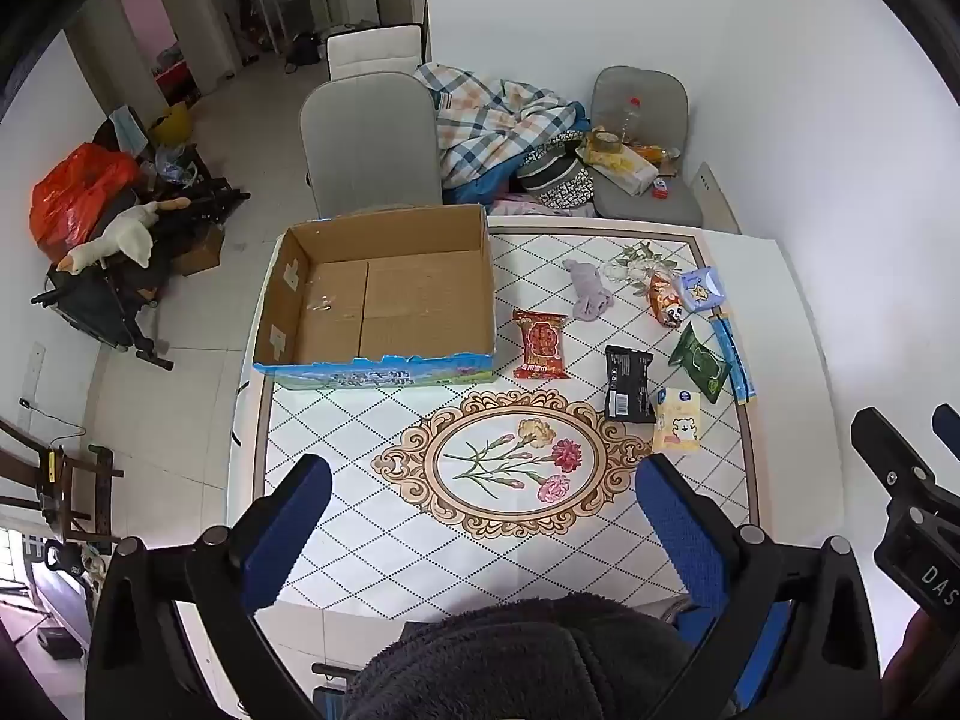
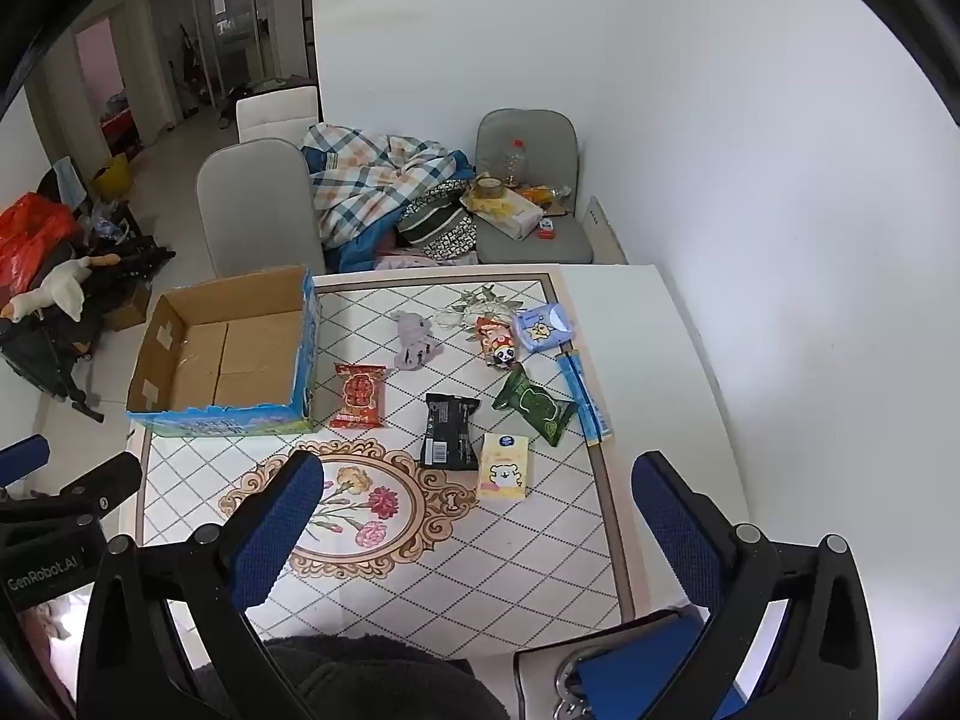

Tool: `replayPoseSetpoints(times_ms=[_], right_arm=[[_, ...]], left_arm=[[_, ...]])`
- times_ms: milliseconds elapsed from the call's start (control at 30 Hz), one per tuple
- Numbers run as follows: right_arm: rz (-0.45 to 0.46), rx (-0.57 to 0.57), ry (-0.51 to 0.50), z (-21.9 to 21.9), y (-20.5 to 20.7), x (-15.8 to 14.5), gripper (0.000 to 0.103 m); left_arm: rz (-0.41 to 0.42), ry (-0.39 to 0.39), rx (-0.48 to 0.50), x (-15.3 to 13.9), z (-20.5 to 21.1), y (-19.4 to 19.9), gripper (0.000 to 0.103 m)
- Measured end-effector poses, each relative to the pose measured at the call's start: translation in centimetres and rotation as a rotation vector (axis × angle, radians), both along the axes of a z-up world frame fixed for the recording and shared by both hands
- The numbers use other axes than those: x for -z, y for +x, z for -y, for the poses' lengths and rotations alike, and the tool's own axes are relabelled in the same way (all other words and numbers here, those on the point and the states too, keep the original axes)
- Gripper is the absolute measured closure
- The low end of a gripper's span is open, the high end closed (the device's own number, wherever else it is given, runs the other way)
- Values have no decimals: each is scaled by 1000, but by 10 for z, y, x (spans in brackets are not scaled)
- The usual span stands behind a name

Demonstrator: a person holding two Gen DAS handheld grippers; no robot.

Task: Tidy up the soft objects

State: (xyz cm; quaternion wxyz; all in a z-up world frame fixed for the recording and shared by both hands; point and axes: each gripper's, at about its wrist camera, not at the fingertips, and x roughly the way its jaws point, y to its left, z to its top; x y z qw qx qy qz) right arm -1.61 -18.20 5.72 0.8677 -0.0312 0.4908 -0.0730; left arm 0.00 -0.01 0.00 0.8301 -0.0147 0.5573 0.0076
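Note:
An empty cardboard box (image 1: 384, 300) (image 2: 222, 354) with a blue printed front stands at the table's far left. To its right lie a red packet (image 1: 540, 345) (image 2: 359, 396), a black packet (image 1: 627, 383) (image 2: 449, 431), a yellow tissue pack (image 1: 677, 427) (image 2: 504, 467), a green packet (image 1: 699, 361) (image 2: 534, 407), a grey cloth (image 1: 588, 297) (image 2: 413, 341), a panda packet (image 1: 665, 300) (image 2: 497, 341) and a light blue pack (image 1: 701, 288) (image 2: 543, 321). My left gripper (image 1: 480, 516) and right gripper (image 2: 474, 510) hang open above the near table, holding nothing.
A long blue stick pack (image 1: 733, 354) (image 2: 583, 399) lies near the table's right border. Grey chairs (image 1: 372, 144) with a plaid blanket (image 1: 492, 120) and clutter stand behind the table. A white wall (image 2: 780, 180) runs along the right. A dark fleece sleeve (image 1: 528, 660) fills the bottom.

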Motion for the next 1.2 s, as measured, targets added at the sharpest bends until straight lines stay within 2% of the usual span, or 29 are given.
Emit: replayPoseSetpoints(times_ms=[267,533,1200], right_arm=[[15,1,-3,-4,-2,-6,0],[31,-3,13,1,-6,-12,0],[68,-10,8,1,-13,-26,0]], left_arm=[[18,8,4,-4,1,1,0],[67,14,-16,-20,2,-9,0],[113,12,-34,-26,1,-17,0]])
